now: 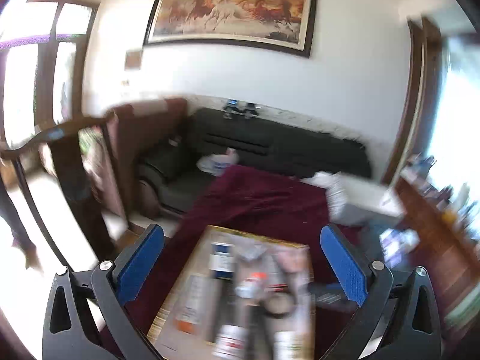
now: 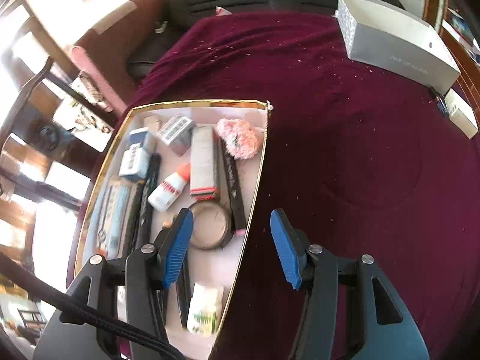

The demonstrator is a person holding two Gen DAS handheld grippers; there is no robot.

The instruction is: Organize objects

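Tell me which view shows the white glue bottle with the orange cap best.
The right wrist view: the glue bottle lies sharp and whole in the gold-rimmed tray, label and cap clear. In the left wrist view the tray is motion-blurred; only a white smear with an orange spot hints at the bottle.

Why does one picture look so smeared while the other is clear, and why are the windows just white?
Left wrist view: motion blur smears the gold-edged box and its contents, though the horse painting stays readable; windows blow out to white glare. Right wrist view: sharp enough to tell the glue bottle from the pink fluffy item; the fisheye lens bends the box rim, and the left-side windows are overexposed.
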